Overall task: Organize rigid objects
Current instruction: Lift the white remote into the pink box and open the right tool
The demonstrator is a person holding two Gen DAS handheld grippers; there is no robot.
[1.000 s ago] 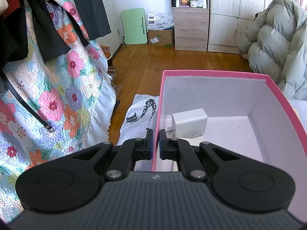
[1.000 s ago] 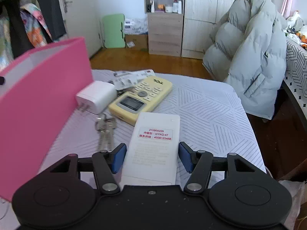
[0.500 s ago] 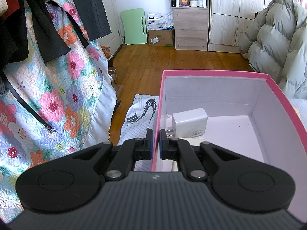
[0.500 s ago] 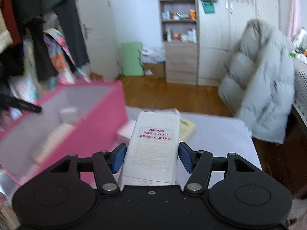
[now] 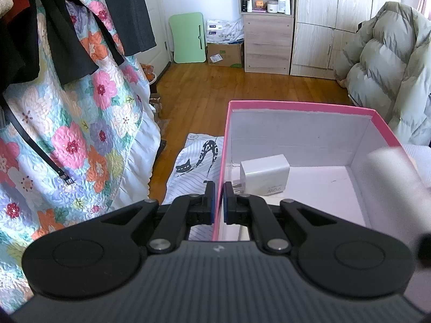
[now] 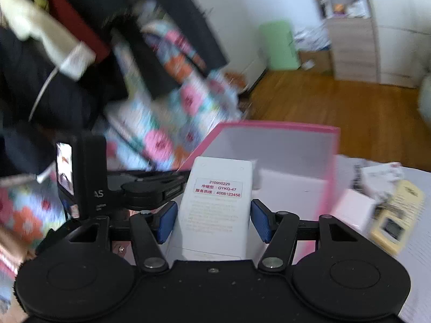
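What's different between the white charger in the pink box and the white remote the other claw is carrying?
The white charger is a small, stubby block; the white remote is a long, flat slab. The charger lies on the floor of the pink box, untouched; the remote is clamped in the right gripper, above the box. The charger has metal prongs; the remote shows a label with red print. Both are plain white plastic.

A home bedroom is showing here: floral quilt [image 5: 80, 123] hanging at nine o'clock, wooden wardrobe [image 5: 336, 18] standing at one o'clock, puffer coat [image 5: 388, 80] slumping at two.
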